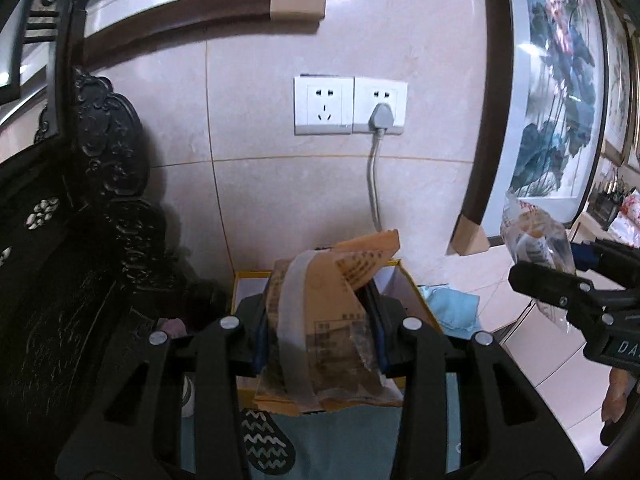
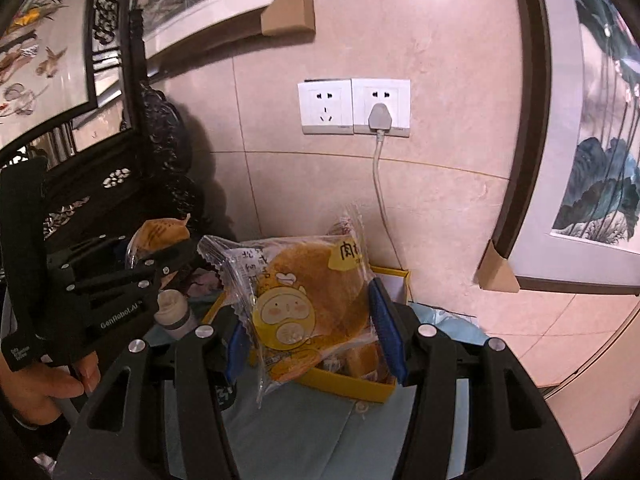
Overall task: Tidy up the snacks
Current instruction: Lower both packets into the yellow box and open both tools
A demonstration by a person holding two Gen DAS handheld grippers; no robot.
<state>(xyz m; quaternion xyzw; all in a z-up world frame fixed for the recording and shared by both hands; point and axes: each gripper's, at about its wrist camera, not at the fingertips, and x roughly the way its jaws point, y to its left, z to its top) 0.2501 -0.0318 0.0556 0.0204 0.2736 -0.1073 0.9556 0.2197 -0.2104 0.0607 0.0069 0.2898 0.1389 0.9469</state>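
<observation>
Matte black plastic on both the left gripper [image 1: 320,320] and the right gripper [image 2: 316,320]: slotted arms, round silver screws, blue pads inside the jaws. White "GenRobot.AI" lettering along the left one's side.

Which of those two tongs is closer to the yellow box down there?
Hard to call. The left tongs, shut on a tan paper-wrapped snack packet, and the right tongs, shut on a clear-wrapped round cake, both hover above the yellow cardboard box, side by side.
</observation>
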